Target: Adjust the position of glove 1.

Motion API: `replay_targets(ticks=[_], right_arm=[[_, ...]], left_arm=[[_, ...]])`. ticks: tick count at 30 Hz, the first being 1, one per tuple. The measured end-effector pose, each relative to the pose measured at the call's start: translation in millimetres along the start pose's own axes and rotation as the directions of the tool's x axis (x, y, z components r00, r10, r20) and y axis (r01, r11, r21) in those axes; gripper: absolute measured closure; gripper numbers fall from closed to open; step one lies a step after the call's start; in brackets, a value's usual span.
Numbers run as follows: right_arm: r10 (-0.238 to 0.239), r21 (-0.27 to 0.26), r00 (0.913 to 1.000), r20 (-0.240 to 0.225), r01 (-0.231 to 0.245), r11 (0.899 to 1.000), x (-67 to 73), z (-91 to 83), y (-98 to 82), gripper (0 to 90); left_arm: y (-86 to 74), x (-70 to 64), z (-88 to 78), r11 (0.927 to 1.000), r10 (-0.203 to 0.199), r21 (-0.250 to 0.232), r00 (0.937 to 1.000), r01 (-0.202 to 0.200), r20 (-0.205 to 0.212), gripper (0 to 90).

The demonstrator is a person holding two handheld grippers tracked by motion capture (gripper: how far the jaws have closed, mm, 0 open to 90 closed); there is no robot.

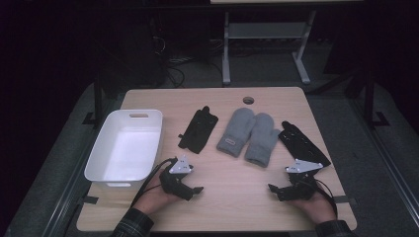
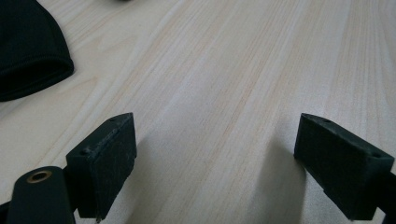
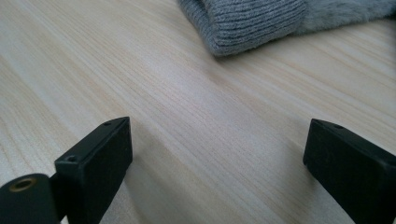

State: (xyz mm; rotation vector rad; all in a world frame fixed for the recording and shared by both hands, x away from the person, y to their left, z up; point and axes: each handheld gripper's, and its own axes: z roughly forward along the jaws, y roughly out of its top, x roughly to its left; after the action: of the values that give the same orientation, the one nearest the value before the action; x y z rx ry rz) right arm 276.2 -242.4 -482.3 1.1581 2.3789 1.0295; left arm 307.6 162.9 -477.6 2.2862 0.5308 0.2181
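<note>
While the white tub [image 1: 123,148] sits at the table's [image 1: 237,197] left edge, the left gripper [image 1: 195,189] rests low beside it, jaws wide, empty. Past the black glove [image 1: 198,129] lie grey mittens [image 1: 249,136], one with a small unreadable label. The right gripper [image 1: 272,190] rests likewise, jaws wide, near another black glove [image 1: 302,143].

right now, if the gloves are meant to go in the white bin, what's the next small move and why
Probably move the left gripper forward to the cuff of the black glove beside the white bin. Its jaws are open with nothing between them, low over bare table, and that glove is the nearest one to the bin. The right gripper is open too, nearer the grey mittens.
</note>
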Motion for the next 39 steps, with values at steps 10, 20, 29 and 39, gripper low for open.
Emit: replay_targets(ticks=[10,20,29,39], right_arm=[[-0.040,0.037,0.9992,0.000,0.040,0.999,1.7,-5.9,12.4,33.9],[-0.018,-0.004,0.9971,-0.075,0.017,1.000,-12.2,-9.4,42.9,90.0],[-0.033,-0.027,0.9952,-0.092,0.030,0.999,-24.5,-0.2,62.5,90.0],[-0.052,-0.046,0.9940,-0.096,0.048,0.998,-37.0,16.5,83.2,90.0]], left_arm=[[0.3,0.0,0.2,1.0000,0.001,0.001,1.0000,-0.001,0.000,12.0],[0.4,-0.4,0.8,1.0000,-0.004,-0.008,1.0000,0.004,-0.002,12.0],[0.7,-0.6,0.6,1.0000,-0.006,-0.005,1.0000,0.006,-0.002,12.0],[1.3,-0.8,0.4,1.0000,0.001,0.006,1.0000,-0.001,-0.009,12.0]])
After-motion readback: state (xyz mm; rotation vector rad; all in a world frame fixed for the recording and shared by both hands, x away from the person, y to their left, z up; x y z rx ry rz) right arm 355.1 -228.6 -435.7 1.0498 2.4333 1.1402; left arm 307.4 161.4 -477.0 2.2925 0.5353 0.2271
